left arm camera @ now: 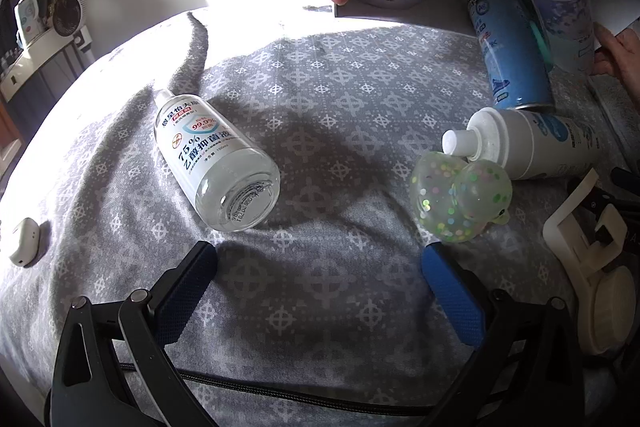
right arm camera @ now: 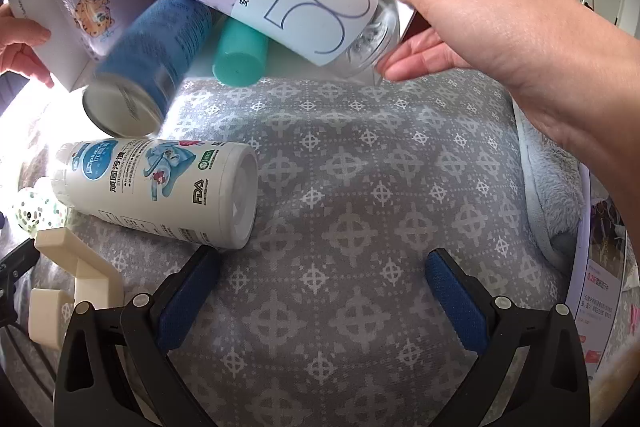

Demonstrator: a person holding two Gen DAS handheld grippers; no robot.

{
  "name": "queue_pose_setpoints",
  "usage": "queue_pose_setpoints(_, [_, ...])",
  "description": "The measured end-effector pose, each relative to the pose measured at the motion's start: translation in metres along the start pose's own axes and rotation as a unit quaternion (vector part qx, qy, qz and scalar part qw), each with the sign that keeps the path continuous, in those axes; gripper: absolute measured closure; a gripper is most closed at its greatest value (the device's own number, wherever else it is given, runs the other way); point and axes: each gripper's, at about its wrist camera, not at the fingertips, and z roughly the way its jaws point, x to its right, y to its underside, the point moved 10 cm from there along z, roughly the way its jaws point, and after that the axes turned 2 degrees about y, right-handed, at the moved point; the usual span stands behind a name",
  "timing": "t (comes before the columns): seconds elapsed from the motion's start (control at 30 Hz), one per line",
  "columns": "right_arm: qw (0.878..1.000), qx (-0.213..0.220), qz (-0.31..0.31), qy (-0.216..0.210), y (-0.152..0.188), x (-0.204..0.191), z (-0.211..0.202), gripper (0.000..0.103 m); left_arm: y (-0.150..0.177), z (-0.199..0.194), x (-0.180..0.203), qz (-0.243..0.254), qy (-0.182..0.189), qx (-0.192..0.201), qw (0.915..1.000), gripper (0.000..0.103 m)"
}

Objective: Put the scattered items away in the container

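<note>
Left wrist view alone shows a sanitizer bottle [left arm camera: 216,163] lying on the patterned bed [left arm camera: 340,87] and a glitter toy [left arm camera: 460,201] beside a white spray bottle [left arm camera: 532,143]; left gripper [left arm camera: 318,269] gapes wide, empty. Right wrist view shows hands [right arm camera: 480,15] tipping a white box [right arm camera: 40,27] of bottles; right gripper [right arm camera: 322,271] wide, empty.

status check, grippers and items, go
Left gripper open, right gripper open, both empty. Sanitizer bottle loose on bedspread. Hand tipping white box.
</note>
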Motion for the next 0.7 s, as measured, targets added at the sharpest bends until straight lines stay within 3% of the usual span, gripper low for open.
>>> queue_pose_setpoints(0.7, [1.0, -0.002, -0.002, 0.001, -0.0025, -0.0087, -0.0047, 0.0, 0.0004, -0.0069, 0.0004, 0.001, -0.001, -0.001, 1.0, 0.0])
